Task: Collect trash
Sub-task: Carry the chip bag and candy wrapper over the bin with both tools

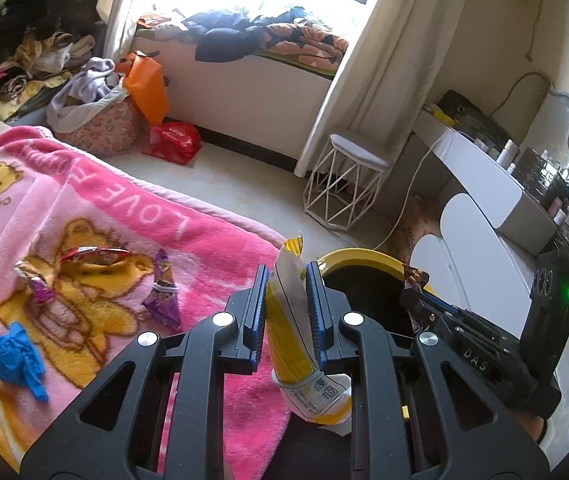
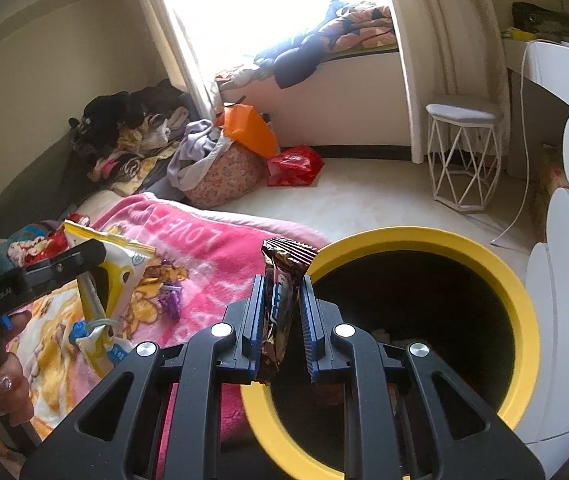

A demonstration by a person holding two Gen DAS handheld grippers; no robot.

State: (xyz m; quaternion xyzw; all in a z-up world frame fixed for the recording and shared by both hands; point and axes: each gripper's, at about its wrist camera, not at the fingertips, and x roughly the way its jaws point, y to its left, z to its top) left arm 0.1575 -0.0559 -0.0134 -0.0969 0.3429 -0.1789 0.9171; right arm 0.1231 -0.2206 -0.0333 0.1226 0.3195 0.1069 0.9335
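A bedroom clean-up, seen from the hands: the left gripper [image 1: 286, 300] is clamped on a yellow-and-white snack bag [image 1: 290, 320], which stands upright between the blue pads at the centre of the left wrist view, its torn top poking above the fingertips and its lower end, cinched with a band, hanging behind them. Just right of it, at lower centre of that frame, sits the yellow-rimmed trash bin [image 1: 358, 258].

The right gripper [image 2: 282, 312] pinches a dark brown candy wrapper [image 2: 280, 296] upright at the centre of the right wrist view, against the left pad, its crimped top fanning out above the fingertips; it hangs right at the left edge of the bin [image 2: 520, 292], whose dark mouth fills the lower right of that frame.

Left of both grippers, a pink teddy-bear blanket [image 1: 132, 216] on the bed carries more litter in the lower left of the left wrist view: a purple wrapper [image 1: 164, 292], a red-and-silver wrapper [image 1: 92, 257], a small magenta wrapper [image 1: 38, 286] and a crumpled blue glove [image 1: 18, 356], all well apart from the grippers.
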